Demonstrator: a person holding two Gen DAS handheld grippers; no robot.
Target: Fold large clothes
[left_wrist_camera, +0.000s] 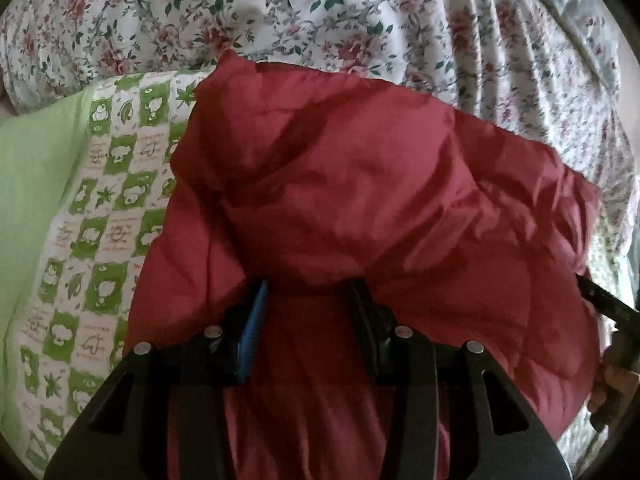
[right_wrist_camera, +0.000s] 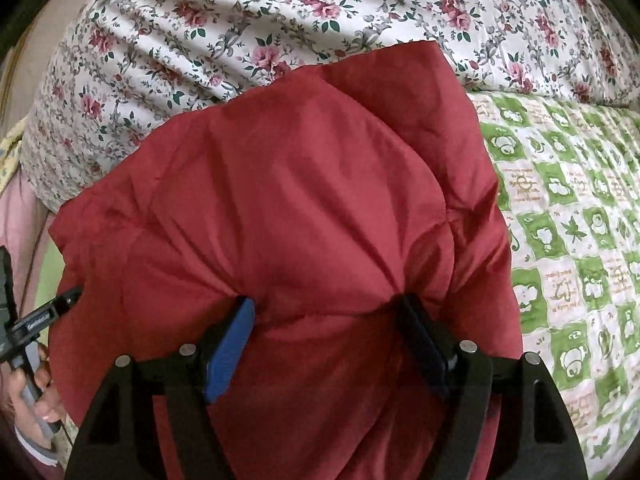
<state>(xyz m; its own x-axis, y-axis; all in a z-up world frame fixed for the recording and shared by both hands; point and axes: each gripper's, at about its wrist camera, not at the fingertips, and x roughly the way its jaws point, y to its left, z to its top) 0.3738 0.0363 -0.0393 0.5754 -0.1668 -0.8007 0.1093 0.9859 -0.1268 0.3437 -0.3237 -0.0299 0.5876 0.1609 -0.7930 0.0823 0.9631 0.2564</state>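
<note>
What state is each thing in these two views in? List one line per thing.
Red padded garment: bunched, creased, lying on the bedding.
Left tool: fingers apart, red fabric between them.
Right tool: fingers apart, red fabric between them.
Green checked quilt: spread flat.
Floral sheet: wrinkled.

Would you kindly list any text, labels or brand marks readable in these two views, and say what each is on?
None can be read.
Green checked quilt: reddish characters in its white squares, too blurred to read.
Left gripper handle: a small white imprint, too small to read.
Red garment: no label visible.
</note>
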